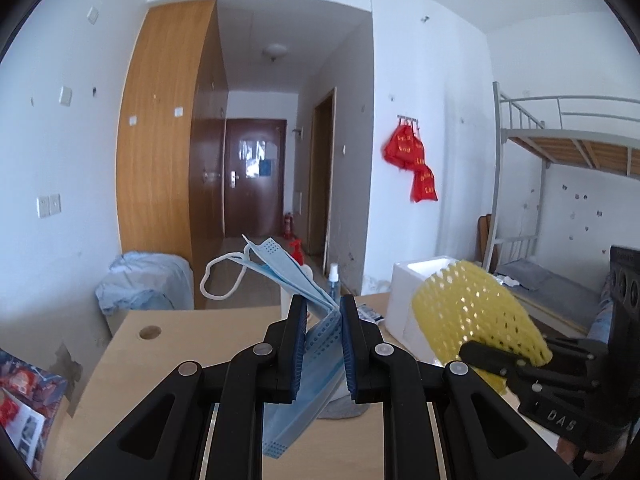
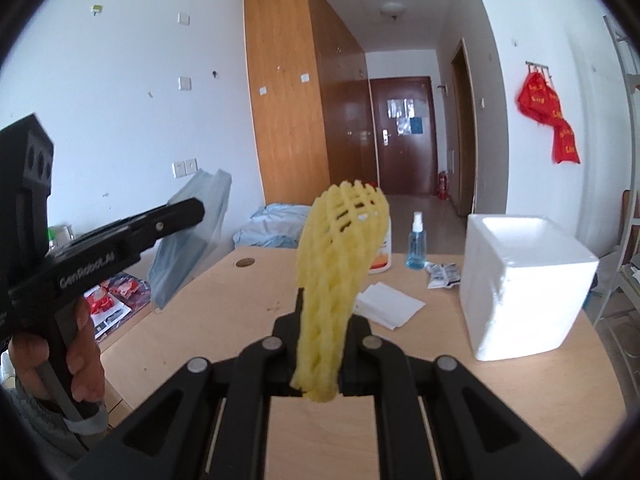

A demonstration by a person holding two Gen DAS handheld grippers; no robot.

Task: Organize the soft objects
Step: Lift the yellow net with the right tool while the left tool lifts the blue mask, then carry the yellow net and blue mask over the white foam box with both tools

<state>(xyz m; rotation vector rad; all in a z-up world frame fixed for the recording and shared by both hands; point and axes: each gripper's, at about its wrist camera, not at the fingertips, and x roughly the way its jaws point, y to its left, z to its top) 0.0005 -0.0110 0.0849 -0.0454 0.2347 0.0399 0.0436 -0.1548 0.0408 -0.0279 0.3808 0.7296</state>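
We hold both items aloft over table [image 2: 248, 344]; left gripper [image 1: 322, 344] clamped on blue masks [image 1: 298, 408]; right gripper [image 2: 320, 340] clamped on yellow foam net [image 2: 340, 264]; we judge carry step under way; ahead, right, open white foam box [image 2: 524, 280]; next move likely calls for bringing both over its mouth, then releasing.

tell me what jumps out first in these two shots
The yellow foam net stands up from the shut right gripper, above the wooden table. The left gripper pinches blue face masks. To the right a white foam box sits open on the table.
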